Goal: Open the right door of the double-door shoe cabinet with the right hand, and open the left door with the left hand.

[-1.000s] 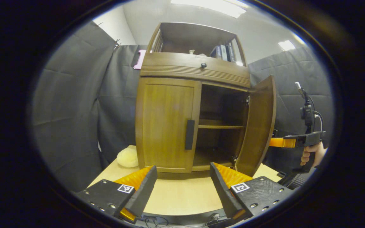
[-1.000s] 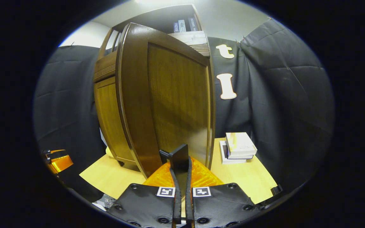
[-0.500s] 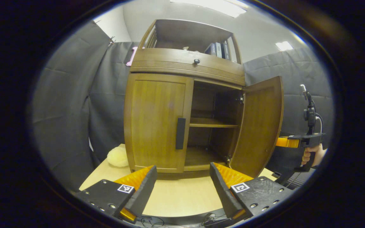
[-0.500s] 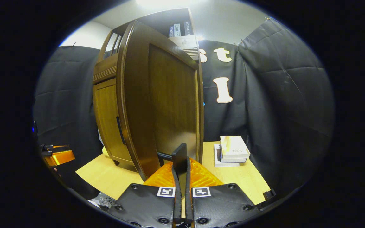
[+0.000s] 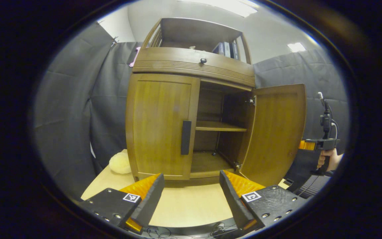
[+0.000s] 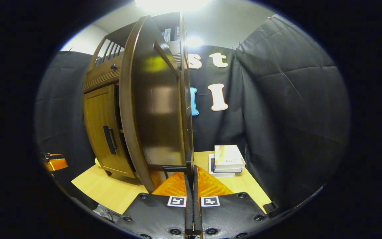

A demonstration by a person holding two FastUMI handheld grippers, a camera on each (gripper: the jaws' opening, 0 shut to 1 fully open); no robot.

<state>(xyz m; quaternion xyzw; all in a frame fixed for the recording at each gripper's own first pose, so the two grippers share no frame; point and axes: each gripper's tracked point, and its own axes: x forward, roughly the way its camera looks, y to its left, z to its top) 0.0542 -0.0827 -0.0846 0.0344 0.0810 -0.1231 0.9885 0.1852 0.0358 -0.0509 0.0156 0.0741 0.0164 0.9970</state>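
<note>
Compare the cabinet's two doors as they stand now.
The right door is swung wide open, baring the shelf; the left door sits shut. The right gripper is clamped on the right door's handle; the left door's handle is untouched, the left gripper open short of it. Both are brown wood.

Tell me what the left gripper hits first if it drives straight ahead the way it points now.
Probably the cabinet's bottom rail, just right of the closed left door, not its handle. The left gripper, open, aims low over the table; depth is unclear.
</note>
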